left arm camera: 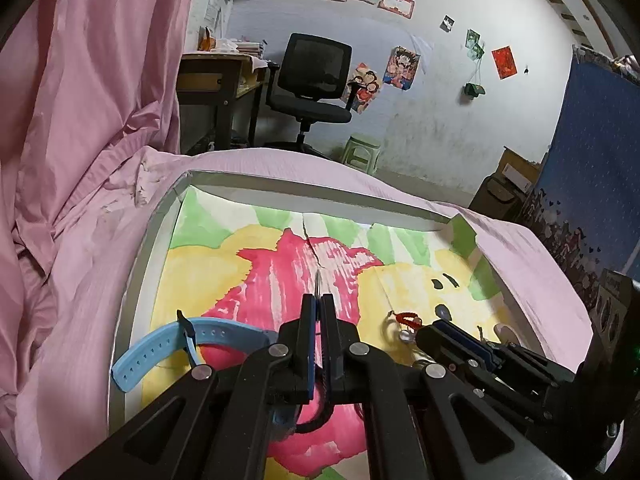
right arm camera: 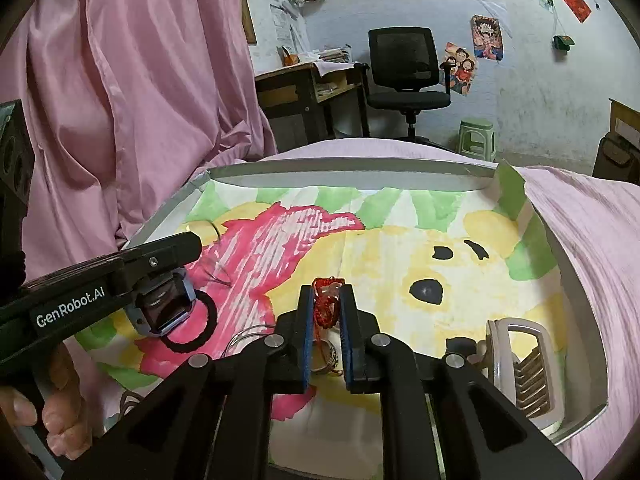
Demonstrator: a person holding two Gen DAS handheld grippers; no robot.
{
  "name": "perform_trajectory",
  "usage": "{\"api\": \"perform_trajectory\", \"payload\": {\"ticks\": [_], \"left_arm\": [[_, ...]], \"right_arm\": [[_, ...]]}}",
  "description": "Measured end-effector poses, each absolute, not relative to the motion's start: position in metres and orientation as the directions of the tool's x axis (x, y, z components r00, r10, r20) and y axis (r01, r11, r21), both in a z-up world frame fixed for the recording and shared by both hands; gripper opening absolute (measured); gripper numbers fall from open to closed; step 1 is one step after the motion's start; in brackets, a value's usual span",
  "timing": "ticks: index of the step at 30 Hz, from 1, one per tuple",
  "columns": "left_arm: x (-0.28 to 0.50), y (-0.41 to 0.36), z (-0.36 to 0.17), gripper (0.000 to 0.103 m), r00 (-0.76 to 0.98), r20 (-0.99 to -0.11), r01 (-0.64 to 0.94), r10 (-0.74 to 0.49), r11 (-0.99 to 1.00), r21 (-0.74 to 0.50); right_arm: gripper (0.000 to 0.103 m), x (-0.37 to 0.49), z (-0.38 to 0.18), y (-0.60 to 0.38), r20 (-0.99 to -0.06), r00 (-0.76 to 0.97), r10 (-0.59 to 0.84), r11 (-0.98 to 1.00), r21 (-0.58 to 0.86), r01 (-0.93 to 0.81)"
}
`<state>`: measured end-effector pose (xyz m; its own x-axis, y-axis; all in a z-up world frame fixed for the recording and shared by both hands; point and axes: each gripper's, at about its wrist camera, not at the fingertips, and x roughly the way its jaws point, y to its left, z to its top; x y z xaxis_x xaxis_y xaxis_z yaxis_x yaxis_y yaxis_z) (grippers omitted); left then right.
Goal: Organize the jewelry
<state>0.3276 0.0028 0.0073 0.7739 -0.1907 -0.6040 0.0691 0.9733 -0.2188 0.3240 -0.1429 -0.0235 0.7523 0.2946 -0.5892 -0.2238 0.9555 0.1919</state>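
Observation:
My left gripper (left arm camera: pixel 319 305) is shut on a light blue watch; its strap (left arm camera: pixel 160 346) sticks out to the left above the tray. In the right wrist view the watch body (right arm camera: pixel 166 310) hangs under the left gripper (right arm camera: pixel 178 280), over a black hair tie (right arm camera: pixel 188 334). My right gripper (right arm camera: pixel 327 296) is shut on a red knotted cord bracelet (right arm camera: pixel 326 306) near the tray's middle. A silvery piece (right arm camera: pixel 328 354) lies under its fingers. From the left wrist view the red bracelet (left arm camera: pixel 408 318) shows at the right gripper's tip (left arm camera: pixel 424 330).
The grey-rimmed tray (right arm camera: pixel 344 168), lined with a painted paper, rests on a pink bedsheet (right arm camera: pixel 592 232). A white slotted holder (right arm camera: pixel 524 364) sits at the tray's right edge. A clear bangle (right arm camera: pixel 248 336) lies near the hair tie. A hand (right arm camera: pixel 60 412) grips the left tool.

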Motion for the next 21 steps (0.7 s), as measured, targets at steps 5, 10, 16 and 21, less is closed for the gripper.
{"api": "perform_trajectory", "payload": {"ticks": [5, 10, 16, 21], "left_arm": [[0.32, 0.012, 0.01, 0.003, 0.783, -0.59, 0.058, -0.197, 0.967, -0.247], [0.301, 0.018, 0.022, 0.017, 0.825, -0.534, 0.05, -0.186, 0.965, -0.258], [0.264, 0.022, 0.04, 0.056, 0.895, -0.418, 0.05, -0.152, 0.968, -0.244], [0.238, 0.023, 0.049, 0.065, 0.919, -0.37, 0.053, -0.134, 0.974, -0.22]], "right_arm": [[0.028, 0.314, -0.015, -0.15, -0.541, 0.789, 0.29, 0.956, 0.206, -0.21], [0.041, 0.294, 0.0, -0.156, -0.46, 0.846, 0.271, 0.96, 0.196, -0.201], [0.056, 0.264, 0.017, -0.161, -0.353, 0.9, 0.255, 0.962, 0.187, -0.199], [0.069, 0.24, 0.028, -0.167, -0.262, 0.935, 0.238, 0.964, 0.184, -0.194]]}}
